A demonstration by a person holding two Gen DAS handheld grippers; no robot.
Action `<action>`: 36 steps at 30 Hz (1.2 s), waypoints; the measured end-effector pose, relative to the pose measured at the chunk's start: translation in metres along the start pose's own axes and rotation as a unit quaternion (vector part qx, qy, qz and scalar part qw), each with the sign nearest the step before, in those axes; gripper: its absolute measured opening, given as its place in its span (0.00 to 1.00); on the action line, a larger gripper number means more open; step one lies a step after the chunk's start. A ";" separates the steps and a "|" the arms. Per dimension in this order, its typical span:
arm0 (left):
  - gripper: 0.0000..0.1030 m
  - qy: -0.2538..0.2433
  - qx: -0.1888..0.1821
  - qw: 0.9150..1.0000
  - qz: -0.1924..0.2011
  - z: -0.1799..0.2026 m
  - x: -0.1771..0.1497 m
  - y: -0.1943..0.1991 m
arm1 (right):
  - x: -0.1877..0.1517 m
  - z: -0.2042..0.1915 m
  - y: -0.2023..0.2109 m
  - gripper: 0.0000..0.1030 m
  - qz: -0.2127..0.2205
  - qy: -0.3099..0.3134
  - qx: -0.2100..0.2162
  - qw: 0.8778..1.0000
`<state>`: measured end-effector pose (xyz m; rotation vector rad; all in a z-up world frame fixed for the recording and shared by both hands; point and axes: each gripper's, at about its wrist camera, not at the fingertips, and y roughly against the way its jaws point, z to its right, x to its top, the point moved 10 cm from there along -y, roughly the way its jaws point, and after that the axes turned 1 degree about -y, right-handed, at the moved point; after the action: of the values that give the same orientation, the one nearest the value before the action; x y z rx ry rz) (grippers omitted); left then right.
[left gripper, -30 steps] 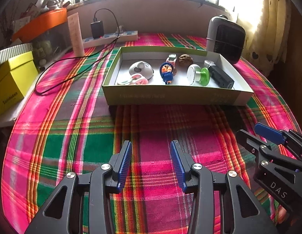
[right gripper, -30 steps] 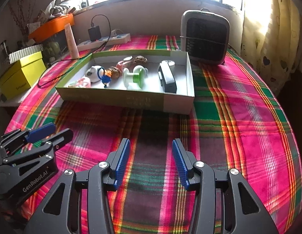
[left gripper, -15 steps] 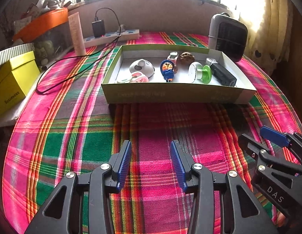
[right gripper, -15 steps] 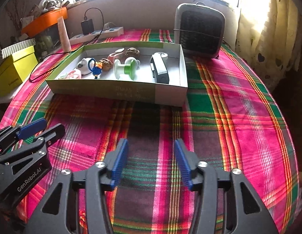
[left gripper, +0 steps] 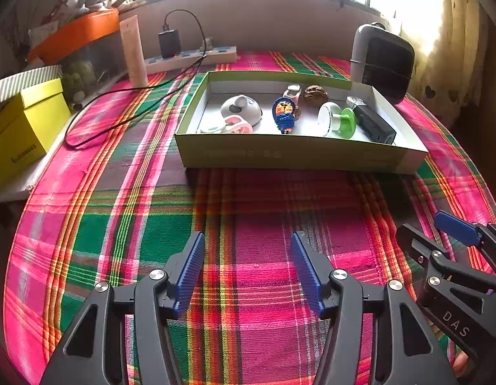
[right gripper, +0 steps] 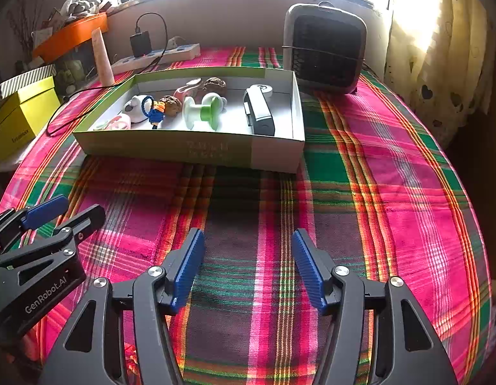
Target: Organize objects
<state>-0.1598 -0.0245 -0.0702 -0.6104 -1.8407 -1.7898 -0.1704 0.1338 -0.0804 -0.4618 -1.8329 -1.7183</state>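
While the shallow green box (left gripper: 299,157) lies in the upper middle of the frame on the plaid cloth (left gripper: 260,211), it holds all the small things: a green and white spool (left gripper: 336,123), a black device (left gripper: 373,123) at its right end, a blue knitted keychain (left gripper: 283,116), a white rounded gadget (left gripper: 241,109), a walnut (left gripper: 315,92) and a pink ring piece (left gripper: 236,125). Nothing lies on the cloth between the box and the grippers. Behind the box stand a small heater (right gripper: 324,49) at upper right and a power strip (left gripper: 190,59) with a black charger (left gripper: 169,43); a yellow box (left gripper: 21,125) sits at the left edge. The left gripper (left gripper: 248,268) and the right gripper (right gripper: 248,264) both hover low in the frame, jaws spread apart and holding nothing.
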 end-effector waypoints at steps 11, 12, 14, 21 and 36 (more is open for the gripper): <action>0.56 -0.002 0.000 1.000 -0.001 0.002 0.000 0.000 | 0.000 0.000 0.000 0.59 -0.001 0.002 0.001 1.000; 0.57 -0.002 0.000 1.000 -0.001 0.003 0.000 -0.001 | 0.000 0.000 0.000 0.60 -0.001 0.002 0.001 1.000; 0.59 -0.004 -0.003 1.000 -0.002 0.005 0.000 -0.001 | 0.000 0.000 0.000 0.60 -0.001 0.002 0.001 1.000; 0.60 -0.006 -0.002 1.000 -0.002 0.006 0.000 -0.001 | 0.000 0.000 0.000 0.60 -0.001 0.002 0.001 1.000; 0.60 -0.006 -0.002 1.000 -0.002 0.006 0.000 -0.001 | 0.000 0.000 0.000 0.60 -0.001 0.001 0.001 1.000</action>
<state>-0.1608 -0.0190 -0.0713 -0.6207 -1.8474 -1.7967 -0.1702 0.1334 -0.0807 -0.4567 -1.8334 -1.7172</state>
